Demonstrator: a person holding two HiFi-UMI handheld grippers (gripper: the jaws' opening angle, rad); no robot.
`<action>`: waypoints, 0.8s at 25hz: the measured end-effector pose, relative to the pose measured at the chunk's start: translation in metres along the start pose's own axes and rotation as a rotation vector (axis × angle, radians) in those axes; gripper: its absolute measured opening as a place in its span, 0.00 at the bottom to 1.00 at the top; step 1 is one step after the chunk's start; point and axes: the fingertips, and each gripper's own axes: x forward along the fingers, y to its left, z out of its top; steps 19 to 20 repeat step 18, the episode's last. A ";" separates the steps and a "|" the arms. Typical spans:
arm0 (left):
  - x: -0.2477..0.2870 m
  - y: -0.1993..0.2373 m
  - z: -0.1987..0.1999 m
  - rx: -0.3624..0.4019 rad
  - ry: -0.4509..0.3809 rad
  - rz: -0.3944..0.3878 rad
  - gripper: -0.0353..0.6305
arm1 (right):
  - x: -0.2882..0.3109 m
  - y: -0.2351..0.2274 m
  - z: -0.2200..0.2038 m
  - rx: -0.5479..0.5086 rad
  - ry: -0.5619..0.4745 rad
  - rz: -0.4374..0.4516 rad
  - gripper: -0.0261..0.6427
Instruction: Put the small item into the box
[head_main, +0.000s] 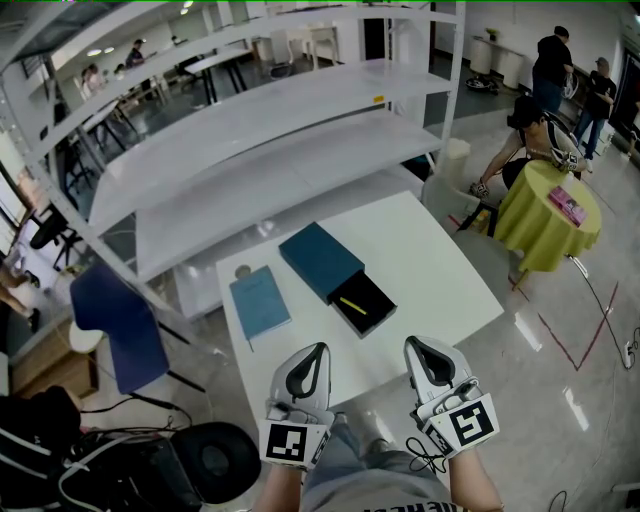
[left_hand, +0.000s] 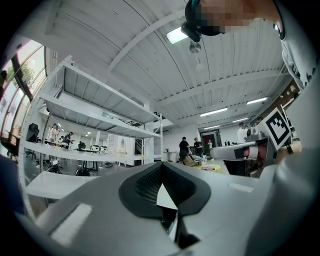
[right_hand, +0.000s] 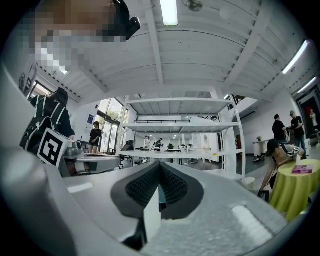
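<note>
left gripper: fingers pressed together, nothing in them, over the desk's near edge
right gripper: same deal, closed up and empty
small item: yellow, lying in the teal box's open drawer

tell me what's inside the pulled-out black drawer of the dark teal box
One thin yellow stick lies slantwise on the black drawer tray; the rest of its floor looks bare. Whatever sits further in, under the dark teal sleeve, is covered.
</note>
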 end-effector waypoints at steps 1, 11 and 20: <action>0.000 0.000 0.000 0.000 -0.001 0.000 0.08 | 0.000 0.000 0.000 0.001 -0.001 0.000 0.04; 0.001 -0.001 -0.002 0.000 0.011 0.004 0.08 | 0.001 -0.002 -0.001 0.005 -0.002 0.000 0.04; 0.004 0.004 -0.007 0.000 0.014 0.008 0.08 | 0.007 -0.003 -0.005 0.008 -0.005 -0.001 0.04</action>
